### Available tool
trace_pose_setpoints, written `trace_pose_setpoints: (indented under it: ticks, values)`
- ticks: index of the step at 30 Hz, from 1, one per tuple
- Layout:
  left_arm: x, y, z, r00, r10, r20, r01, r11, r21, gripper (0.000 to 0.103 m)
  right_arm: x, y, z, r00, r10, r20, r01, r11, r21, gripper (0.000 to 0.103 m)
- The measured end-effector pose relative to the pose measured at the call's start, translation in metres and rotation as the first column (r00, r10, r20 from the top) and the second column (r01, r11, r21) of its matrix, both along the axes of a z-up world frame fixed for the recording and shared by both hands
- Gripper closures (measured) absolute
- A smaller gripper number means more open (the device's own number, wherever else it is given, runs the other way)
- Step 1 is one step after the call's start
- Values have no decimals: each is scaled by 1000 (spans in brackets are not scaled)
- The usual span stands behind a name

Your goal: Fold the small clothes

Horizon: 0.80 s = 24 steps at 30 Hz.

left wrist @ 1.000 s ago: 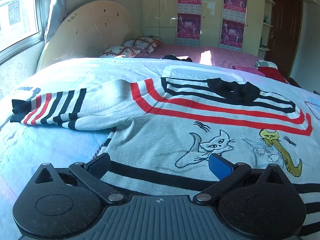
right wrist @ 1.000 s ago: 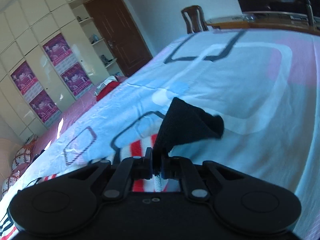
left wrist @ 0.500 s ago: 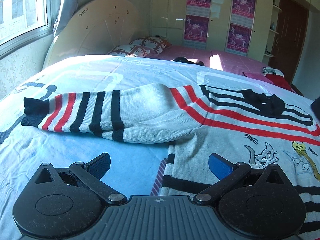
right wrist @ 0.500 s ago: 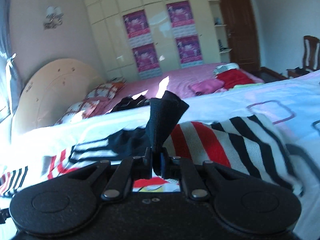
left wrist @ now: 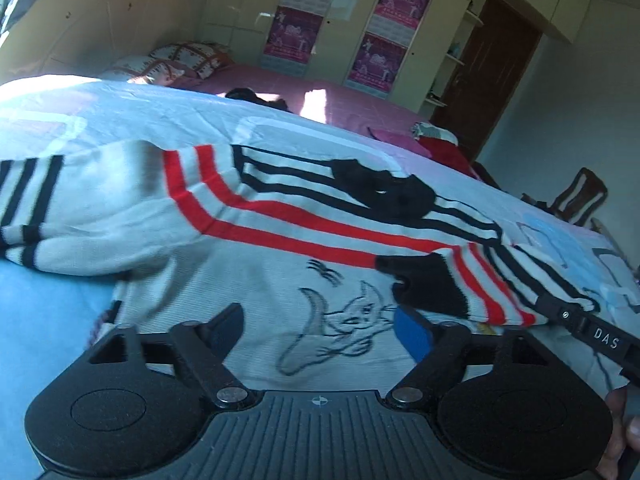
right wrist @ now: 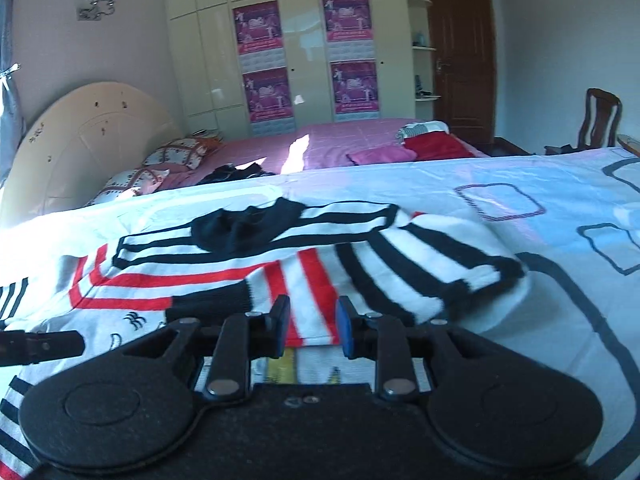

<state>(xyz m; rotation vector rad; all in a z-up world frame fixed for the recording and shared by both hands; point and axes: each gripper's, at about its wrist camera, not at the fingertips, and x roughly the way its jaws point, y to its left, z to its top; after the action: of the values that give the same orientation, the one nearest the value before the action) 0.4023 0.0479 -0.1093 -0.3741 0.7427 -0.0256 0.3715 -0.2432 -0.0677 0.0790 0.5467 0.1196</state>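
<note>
A small white sweater [left wrist: 248, 264] with red and black stripes, a black collar and cat drawings lies flat on the bed sheet [left wrist: 48, 320]. Its right sleeve [right wrist: 400, 264] is folded across the chest, with the black cuff [left wrist: 428, 284] resting on the front. Its left sleeve [left wrist: 60, 216] lies stretched out to the left. My left gripper [left wrist: 320, 328] is open and empty just above the sweater's front. My right gripper [right wrist: 310, 324] is open, with the folded sleeve lying between and ahead of its fingers; it also shows in the left wrist view [left wrist: 588, 332].
A second bed with a pink cover [right wrist: 352, 140], pillows [right wrist: 176, 152] and loose clothes [right wrist: 428, 144] stands behind. A wardrobe with posters [right wrist: 312, 52], a brown door [right wrist: 460, 60] and a wooden chair [right wrist: 600, 120] line the far side.
My right gripper carried the black cuff over the sweater, laid the sleeve across the chest and opened. My left gripper swung from the left sleeve back over the sweater's front.
</note>
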Motion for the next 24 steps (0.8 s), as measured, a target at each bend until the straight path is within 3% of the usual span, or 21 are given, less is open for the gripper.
trace_pose_setpoints:
  ticks: [2,5,7,11,15,19,24]
  values:
    - [16,-16,-7,999,-35,-16,33,993,-116,42,-2,-12,1,1000,-28,10,28,1000,-5,76]
    - [37,-38,-19,998,-51,-33,43,978,-205,42,-10,-29,4,998,-55,22,55,998,-8,76]
    - [49,-48,-28,998,-43,-48,30,969,-245,43,-16,-41,5,998,-64,24,65,998,-7,76]
    - [65,-53,-41,998,4,-61,-21,960,-280,56,-22,-59,3,995,-97,18,97,995,0,76]
    - [79,-53,-48,998,13,-58,-28,963,-267,93,-23,-74,-1,991,-136,0,136,991,15,76]
    - [81,-44,-27,1000,7,22,-2,974,-227,95,-20,-82,-2,987,-159,-6,159,987,22,76]
    - [82,-17,21,988,-21,151,33,996,-81,95,-15,-81,-5,988,-156,-11,156,987,27,75]
